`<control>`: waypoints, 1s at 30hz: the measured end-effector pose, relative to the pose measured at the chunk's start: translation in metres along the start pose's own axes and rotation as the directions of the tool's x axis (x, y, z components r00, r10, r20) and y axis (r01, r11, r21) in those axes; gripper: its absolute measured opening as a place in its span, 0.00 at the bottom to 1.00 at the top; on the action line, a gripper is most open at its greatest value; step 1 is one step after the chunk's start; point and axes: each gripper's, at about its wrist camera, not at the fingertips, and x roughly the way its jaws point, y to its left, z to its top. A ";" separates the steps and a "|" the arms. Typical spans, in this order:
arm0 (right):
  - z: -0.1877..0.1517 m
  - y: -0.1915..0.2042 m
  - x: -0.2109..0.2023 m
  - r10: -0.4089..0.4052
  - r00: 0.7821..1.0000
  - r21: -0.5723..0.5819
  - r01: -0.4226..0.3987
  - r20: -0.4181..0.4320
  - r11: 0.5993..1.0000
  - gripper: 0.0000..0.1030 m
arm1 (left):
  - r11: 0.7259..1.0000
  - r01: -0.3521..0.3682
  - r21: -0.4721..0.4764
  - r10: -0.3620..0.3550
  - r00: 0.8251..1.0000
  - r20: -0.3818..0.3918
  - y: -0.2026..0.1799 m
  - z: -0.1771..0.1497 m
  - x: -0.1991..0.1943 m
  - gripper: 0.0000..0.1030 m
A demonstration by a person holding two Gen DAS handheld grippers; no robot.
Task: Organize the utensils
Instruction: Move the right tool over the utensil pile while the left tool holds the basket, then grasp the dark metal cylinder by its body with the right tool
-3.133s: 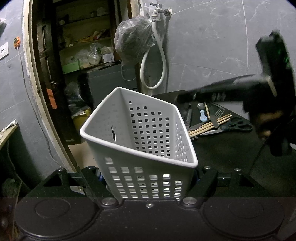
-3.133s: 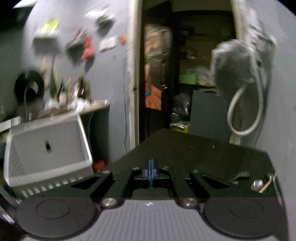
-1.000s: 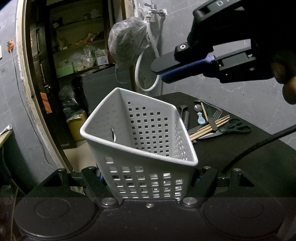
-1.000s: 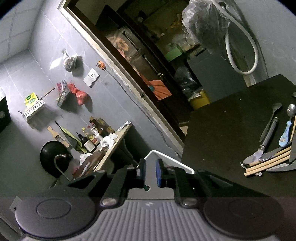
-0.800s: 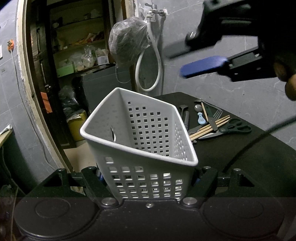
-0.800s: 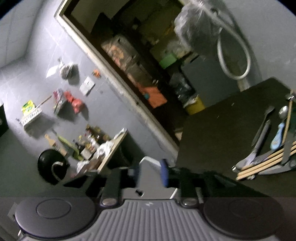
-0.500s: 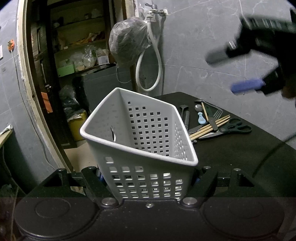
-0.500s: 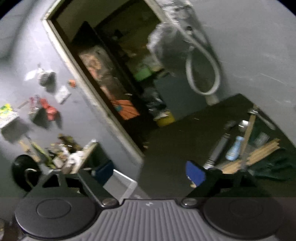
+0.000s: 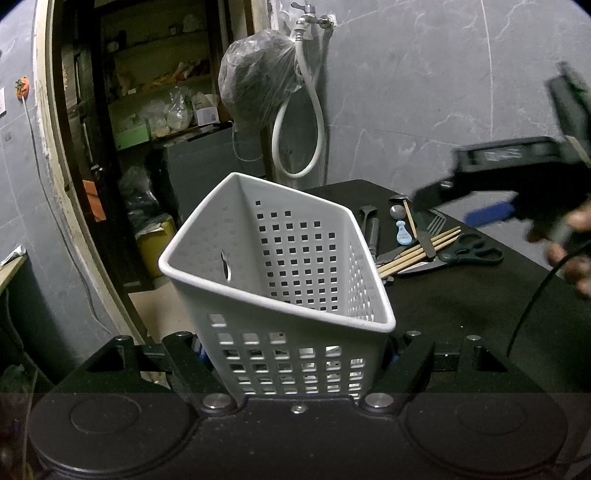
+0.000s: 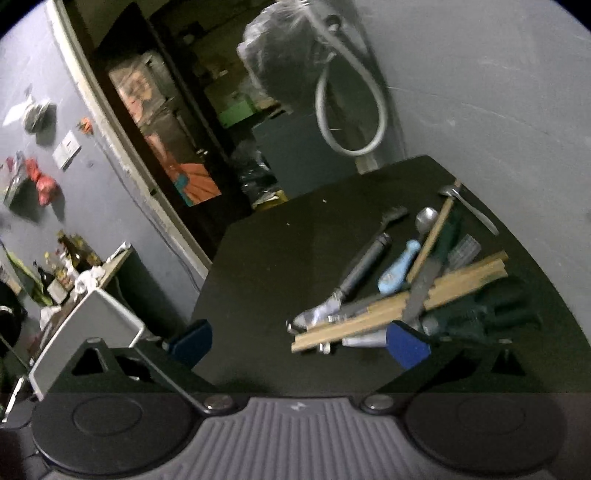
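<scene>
My left gripper (image 9: 295,354) clamps the base of the white perforated basket (image 9: 280,273), one finger pressed on each side wall; the basket tilts, its open mouth facing up and away from me. All positions below are given relative to this basket.

Just beyond the basket's right wall, on the black table (image 9: 461,306), lies the utensil pile: wooden chopsticks (image 9: 417,251) nearest the wall, black-handled scissors (image 9: 469,251) to their right, a pale blue spoon (image 9: 402,232) and a dark-handled tool (image 9: 371,230) further back, a fork (image 9: 436,221) behind them (the heap overlaps, so individual contacts are hard to separate).

My right gripper (image 10: 299,341) hovers to the right of the basket and above the pile. Its jaws are opening, already spread wide, with nothing pinched; the blue pads (image 10: 406,349) frame the near ends of the chopsticks.

Behind the basket, a white hose (image 9: 295,140) and a plastic bag (image 9: 258,74) hang from a wall tap (image 9: 308,20).
</scene>
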 end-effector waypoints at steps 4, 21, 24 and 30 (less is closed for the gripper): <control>0.023 -0.004 0.034 0.021 1.000 -0.055 -0.021 0.001 0.998 1.00 | 1.000 0.000 -0.001 0.000 1.000 -0.003 0.000 0.001 0.000 0.77; 0.059 -0.033 0.159 -0.226 0.962 0.013 0.230 -0.152 0.973 0.60 | 1.000 -0.001 -0.005 0.001 1.000 -0.007 0.000 0.002 0.001 0.77; 0.057 -0.033 0.161 -0.251 0.955 -0.005 0.254 -0.155 0.967 0.52 | 1.000 0.000 -0.003 0.000 1.000 -0.007 0.000 0.002 0.001 0.77; 0.056 -0.035 0.159 -0.255 0.954 -0.003 0.257 -0.157 0.966 0.37 | 1.000 0.000 -0.003 0.000 1.000 -0.007 0.000 0.002 0.001 0.77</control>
